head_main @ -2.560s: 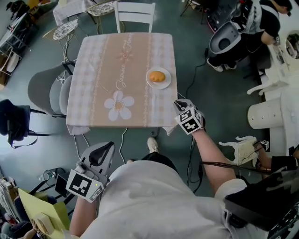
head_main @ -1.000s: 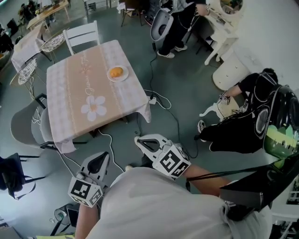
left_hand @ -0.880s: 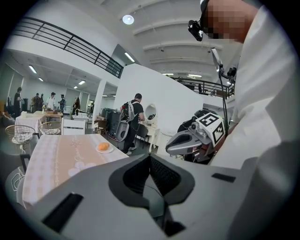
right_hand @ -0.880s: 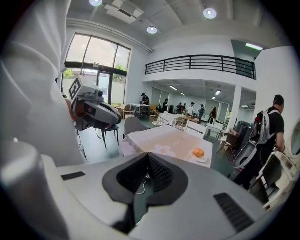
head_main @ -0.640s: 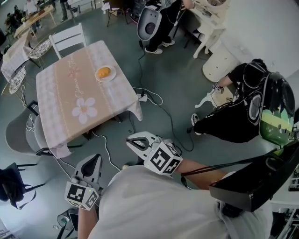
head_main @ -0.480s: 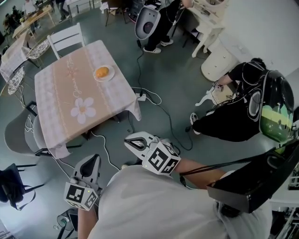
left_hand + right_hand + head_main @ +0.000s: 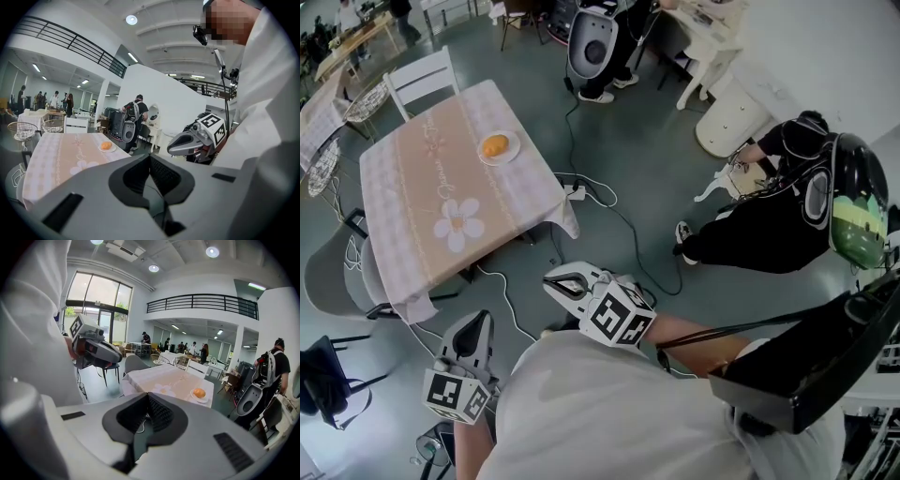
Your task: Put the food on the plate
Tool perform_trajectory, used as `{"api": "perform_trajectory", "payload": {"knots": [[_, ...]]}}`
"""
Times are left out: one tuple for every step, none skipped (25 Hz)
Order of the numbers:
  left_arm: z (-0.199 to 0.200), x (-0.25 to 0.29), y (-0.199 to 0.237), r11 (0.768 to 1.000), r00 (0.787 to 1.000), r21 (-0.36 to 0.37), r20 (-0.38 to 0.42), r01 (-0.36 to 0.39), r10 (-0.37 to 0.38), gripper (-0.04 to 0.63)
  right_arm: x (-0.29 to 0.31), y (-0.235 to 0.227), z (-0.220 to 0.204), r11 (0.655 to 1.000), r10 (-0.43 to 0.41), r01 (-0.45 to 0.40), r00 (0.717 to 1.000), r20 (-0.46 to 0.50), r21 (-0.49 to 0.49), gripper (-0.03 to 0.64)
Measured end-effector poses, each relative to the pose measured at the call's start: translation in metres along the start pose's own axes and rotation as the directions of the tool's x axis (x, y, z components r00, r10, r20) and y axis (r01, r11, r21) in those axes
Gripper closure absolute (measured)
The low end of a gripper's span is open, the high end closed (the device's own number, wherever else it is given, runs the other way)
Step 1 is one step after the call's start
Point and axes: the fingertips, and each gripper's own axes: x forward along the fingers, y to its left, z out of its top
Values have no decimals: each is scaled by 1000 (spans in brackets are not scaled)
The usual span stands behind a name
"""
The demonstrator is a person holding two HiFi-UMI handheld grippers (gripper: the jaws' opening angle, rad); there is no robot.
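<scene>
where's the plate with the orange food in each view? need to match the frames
Head view: plate in the upper left, near the table's right edge.
Left gripper view: plate left of centre, at mid-height, on the table's far corner.
Right gripper view: plate right of centre, just below mid-height.
Shared landmark: the tablecloth's flower print, nearer the camera than the plate in every view.

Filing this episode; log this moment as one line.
food: round orange food on round white plate | left gripper: shut, empty | right gripper: shut, empty | both away from cloth-covered table

Left tongs (image 7: 475, 321) and right tongs (image 7: 553, 279) — apparently shut, empty.
</scene>
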Motion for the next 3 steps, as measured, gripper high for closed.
{"api": "perform_trajectory", "payload": {"knots": [[0,1,1,1000,1000,1,-1,2,-2,586,1,-1,-1,1000,-1,1,1000,-2,0,604],[0,2,1,1000,1000,3,-1,6,-6,586,2,-3,-2,1000,-3,3,1000,-5,1,604],[-1,4,2,1000,1000,6,-1,11,-11,586,2,-4,-3,1000,-5,5,1000,-8,1,604]]}}
